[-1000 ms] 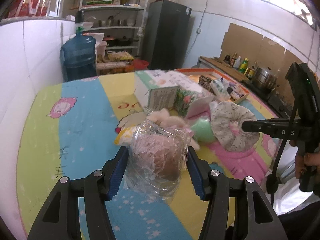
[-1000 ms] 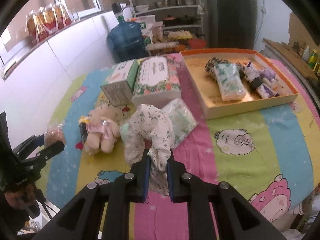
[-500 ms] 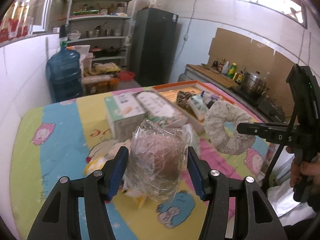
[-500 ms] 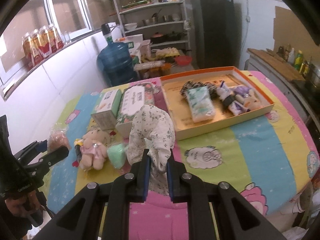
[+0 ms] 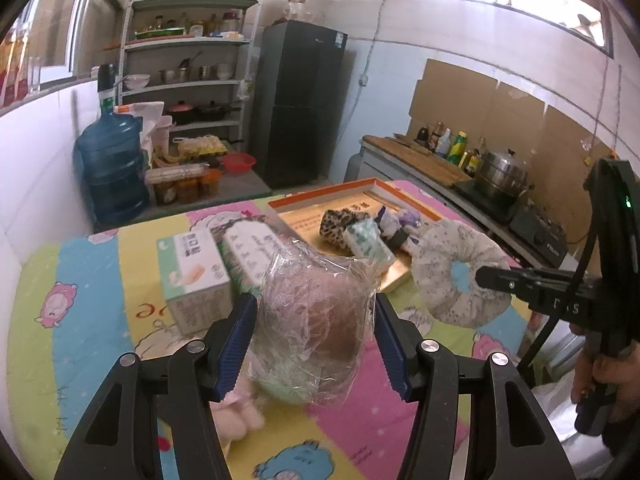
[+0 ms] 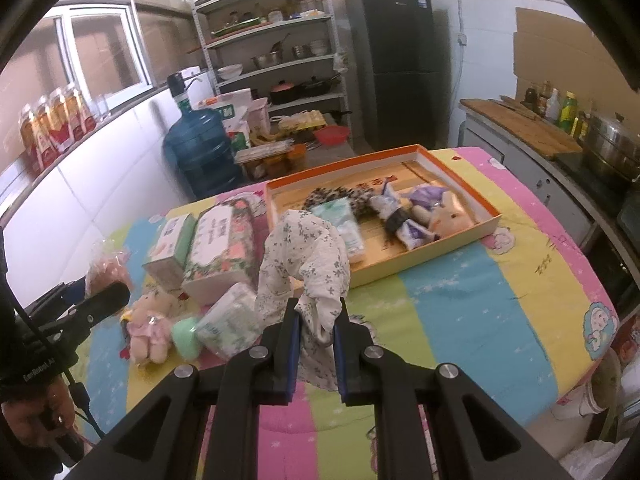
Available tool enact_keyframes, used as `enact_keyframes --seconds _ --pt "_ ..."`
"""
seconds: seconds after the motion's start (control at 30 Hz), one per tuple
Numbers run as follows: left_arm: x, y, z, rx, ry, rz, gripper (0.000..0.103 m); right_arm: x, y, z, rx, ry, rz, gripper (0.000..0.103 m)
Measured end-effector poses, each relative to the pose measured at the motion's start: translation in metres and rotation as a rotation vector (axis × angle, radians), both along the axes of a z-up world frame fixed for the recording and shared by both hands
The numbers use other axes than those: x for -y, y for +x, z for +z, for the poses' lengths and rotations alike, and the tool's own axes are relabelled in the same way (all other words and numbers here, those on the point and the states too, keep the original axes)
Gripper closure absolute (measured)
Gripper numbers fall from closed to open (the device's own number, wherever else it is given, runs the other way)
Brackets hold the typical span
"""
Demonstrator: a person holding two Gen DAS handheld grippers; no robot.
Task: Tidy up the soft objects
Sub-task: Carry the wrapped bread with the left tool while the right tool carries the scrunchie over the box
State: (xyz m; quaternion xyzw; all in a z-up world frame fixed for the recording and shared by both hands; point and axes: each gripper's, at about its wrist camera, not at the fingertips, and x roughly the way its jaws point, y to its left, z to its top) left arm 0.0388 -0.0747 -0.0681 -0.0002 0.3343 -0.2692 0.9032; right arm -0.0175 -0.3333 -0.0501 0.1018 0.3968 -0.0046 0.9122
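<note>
Left claw (image 5: 316, 332) clamps crinkly clear-wrapped brown bun (image 5: 316, 312), right claw (image 6: 316, 332) pinches white floral fabric cap (image 6: 308, 264); slick film may slip, dropping bun short of orange-rimmed tray (image 6: 464, 240).

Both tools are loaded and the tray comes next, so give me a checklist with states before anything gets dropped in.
1. Left tool holds the plastic-wrapped bundle, lifted off the table: ok.
2. Right tool shut on the floral cap, which hangs free of the table: ok.
3. Tray has bare floor for both items: cannot tell; the leopard pouch, tissue pack and small dolls fill its middle.
4. Path to the tray clear of the tissue boxes: ok.
5. Teddy, green ball and wipes pack not yet sorted: not ok.
</note>
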Motion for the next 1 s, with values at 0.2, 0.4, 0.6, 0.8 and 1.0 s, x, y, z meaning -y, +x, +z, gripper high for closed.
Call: enact_keyframes --seconds 0.2,0.4,0.6,0.8,1.0 --pt "0.027 0.015 0.005 -0.007 -0.011 0.012 0.043 0.025 0.010 0.004 0.007 0.001 -0.015 0.088" --pt "0.056 0.025 0.007 -0.006 -0.006 0.025 0.043 0.053 0.024 0.005 0.008 0.010 -0.015 0.088" --pt "0.090 0.044 0.009 -0.017 -0.007 0.044 0.043 0.082 0.041 0.004 0.010 0.023 -0.001 0.088" --pt "0.124 0.063 0.010 -0.017 -0.003 0.065 0.043 0.110 0.066 0.002 0.015 0.037 0.023 0.088" --pt "0.158 0.087 0.007 -0.019 0.015 0.091 0.043 0.140 0.099 -0.004 0.014 0.056 0.059 0.088"
